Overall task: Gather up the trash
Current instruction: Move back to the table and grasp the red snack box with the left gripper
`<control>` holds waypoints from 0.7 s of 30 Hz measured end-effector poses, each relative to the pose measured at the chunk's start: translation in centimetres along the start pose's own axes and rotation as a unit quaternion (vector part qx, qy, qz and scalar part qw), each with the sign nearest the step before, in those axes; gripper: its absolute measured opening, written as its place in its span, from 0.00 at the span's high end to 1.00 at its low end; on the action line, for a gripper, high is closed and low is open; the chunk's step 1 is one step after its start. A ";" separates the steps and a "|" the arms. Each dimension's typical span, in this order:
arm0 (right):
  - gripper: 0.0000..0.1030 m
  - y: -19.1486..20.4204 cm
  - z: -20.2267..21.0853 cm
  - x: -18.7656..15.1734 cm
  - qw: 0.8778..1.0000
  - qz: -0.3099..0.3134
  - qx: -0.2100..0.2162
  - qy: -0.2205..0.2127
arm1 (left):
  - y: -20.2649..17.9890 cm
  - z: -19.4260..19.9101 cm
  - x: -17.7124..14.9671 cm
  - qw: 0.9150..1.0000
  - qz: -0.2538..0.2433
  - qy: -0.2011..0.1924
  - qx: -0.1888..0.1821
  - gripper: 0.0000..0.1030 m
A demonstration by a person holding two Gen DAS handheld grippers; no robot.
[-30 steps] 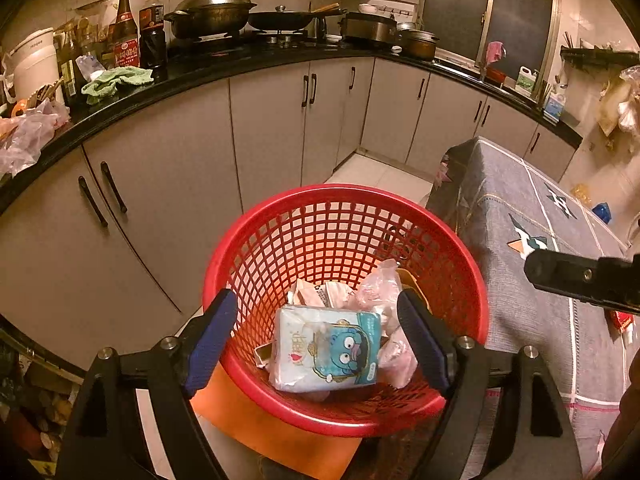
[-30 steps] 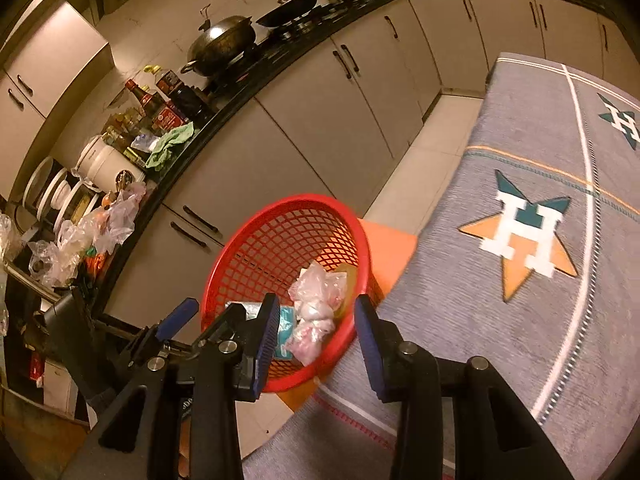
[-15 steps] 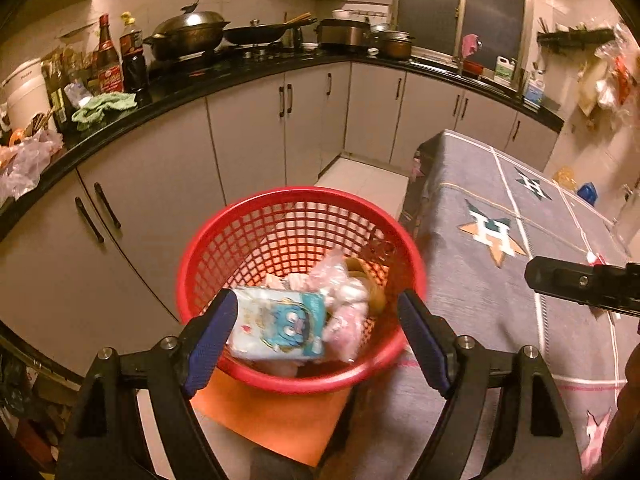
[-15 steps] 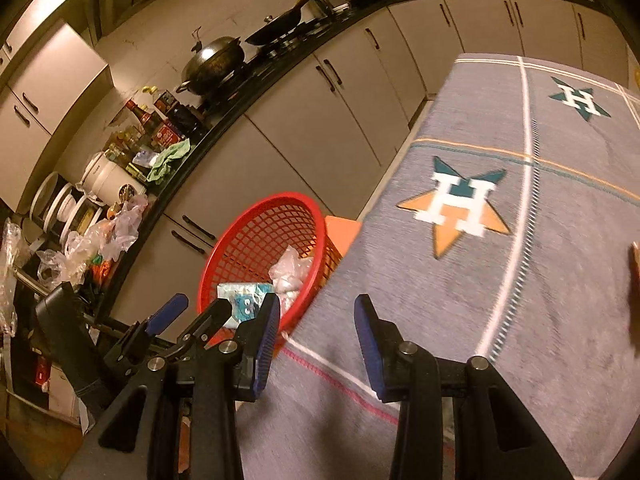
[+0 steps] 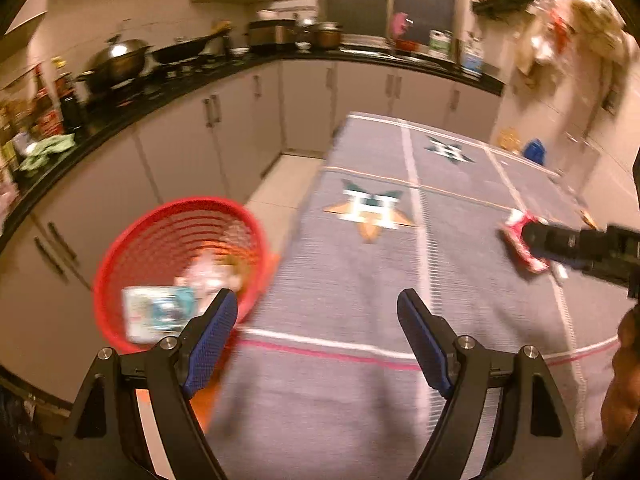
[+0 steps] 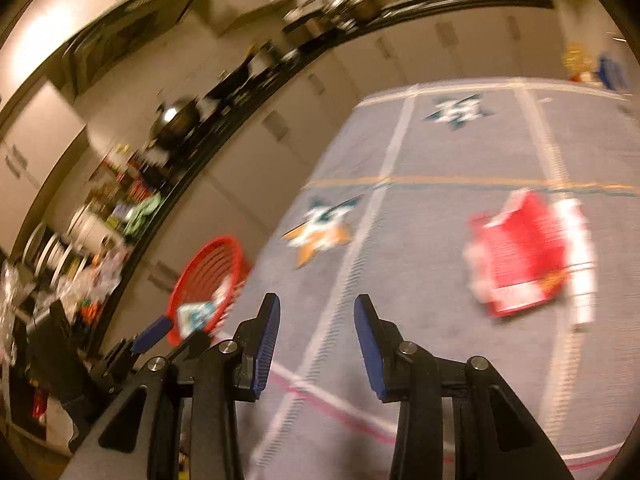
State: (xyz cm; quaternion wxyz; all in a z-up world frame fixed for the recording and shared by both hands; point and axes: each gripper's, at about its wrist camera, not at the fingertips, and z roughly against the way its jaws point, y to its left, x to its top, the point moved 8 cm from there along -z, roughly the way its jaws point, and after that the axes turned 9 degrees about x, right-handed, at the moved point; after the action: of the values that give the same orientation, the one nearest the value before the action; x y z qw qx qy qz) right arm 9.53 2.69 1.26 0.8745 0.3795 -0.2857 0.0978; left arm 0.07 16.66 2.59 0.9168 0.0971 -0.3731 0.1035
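A red mesh basket (image 5: 132, 248) stands off the table's left edge with a blue-printed tissue pack (image 5: 160, 310) and crumpled wrappers inside; it shows small at the left in the right wrist view (image 6: 208, 264). A red and white wrapper (image 6: 524, 260) lies flat on the grey tablecloth (image 6: 420, 280), ahead and to the right of my right gripper (image 6: 316, 340), which is open and empty. My left gripper (image 5: 318, 332) hangs wide open over the tablecloth (image 5: 340, 264), empty. The same wrapper (image 5: 520, 244) lies far right there, partly behind the right gripper's body.
Grey cabinets under a black counter (image 5: 168, 84) with a wok, pans and bottles curve round the left and back. A strip of floor (image 5: 276, 176) runs between them and the table. An orange stool (image 5: 208, 404) sits under the basket. Both views are blurred by motion.
Both grippers have swung right, away from the basket and over the tablecloth. The basket has slid to the left of both views and the red wrapper has come into sight. Jaw openings look unchanged.
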 end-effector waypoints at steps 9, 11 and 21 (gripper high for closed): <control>0.59 -12.8 7.8 3.5 0.987 -0.087 -0.121 -0.066 | -11.8 -0.9 1.8 0.995 -0.052 0.031 -0.075 0.21; 0.60 -14.8 7.9 3.6 0.983 -0.103 -0.140 -0.063 | -14.2 -1.5 2.2 0.993 -0.054 0.043 -0.092 0.21; 0.59 -17.3 8.4 3.4 0.982 -0.133 -0.107 -0.078 | -20.6 -7.6 3.4 0.987 -0.042 0.111 -0.111 0.22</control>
State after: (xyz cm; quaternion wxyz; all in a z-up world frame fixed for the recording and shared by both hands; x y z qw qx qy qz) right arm 15.42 -15.51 -2.68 0.8903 0.3253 -0.3084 -0.0806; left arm 12.90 -0.77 -2.42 0.9611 -0.0015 -0.2742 0.0329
